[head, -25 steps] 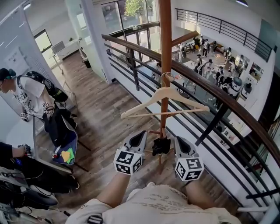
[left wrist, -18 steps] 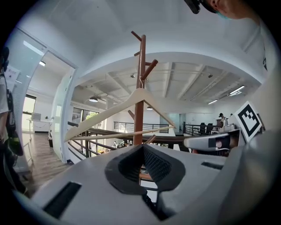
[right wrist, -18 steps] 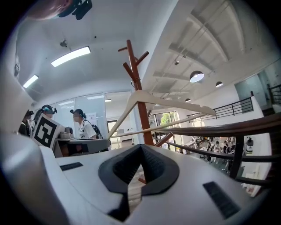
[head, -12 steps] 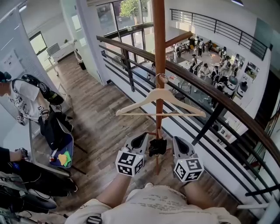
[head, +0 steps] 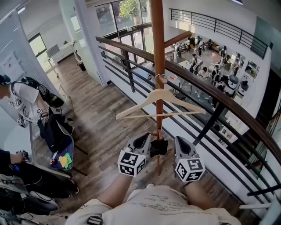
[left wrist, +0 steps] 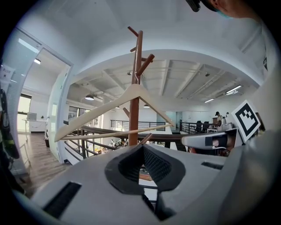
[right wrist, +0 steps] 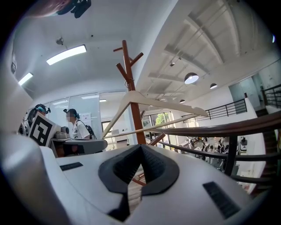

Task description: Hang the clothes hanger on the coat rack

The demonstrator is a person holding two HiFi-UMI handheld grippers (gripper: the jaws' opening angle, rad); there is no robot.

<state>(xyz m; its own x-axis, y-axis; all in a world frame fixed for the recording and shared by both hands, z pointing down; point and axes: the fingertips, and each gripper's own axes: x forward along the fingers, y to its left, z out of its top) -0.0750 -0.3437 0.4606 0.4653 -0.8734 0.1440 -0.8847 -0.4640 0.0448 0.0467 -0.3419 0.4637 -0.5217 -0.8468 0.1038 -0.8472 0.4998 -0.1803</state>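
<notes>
We stand on a floor (head: 101, 118) of grey-brown wood planks, on an upper level. A curved railing (head: 206, 91) with a wooden top and dark bars fences it off. Beyond the railing, on the level below, a crowd of people (head: 210, 61) is gathered. Tall windows (head: 127, 13) close the far end, and a glass partition runs along the left.

The coat rack (head: 158, 44), a brown wooden pole with slanting pegs, rises right in front of us, close inside the railing. The hanger (head: 138, 104), pale wood, hangs on it: its metal hook sits over a low peg, and its arms spread to both sides of the pole. It is tilted a little, with the left end lower.

The left gripper (head: 141, 141) and the right gripper (head: 181, 141) are side by side below the hanger, one on each side of the pole, both well apart from the hanger. Both have their jaws clenched on nothing.

The railing bounds the right side closely. On the left the planks run open as far as a person (head: 26, 101) with a backpack and a black bag (head: 55, 129) near the partition.
</notes>
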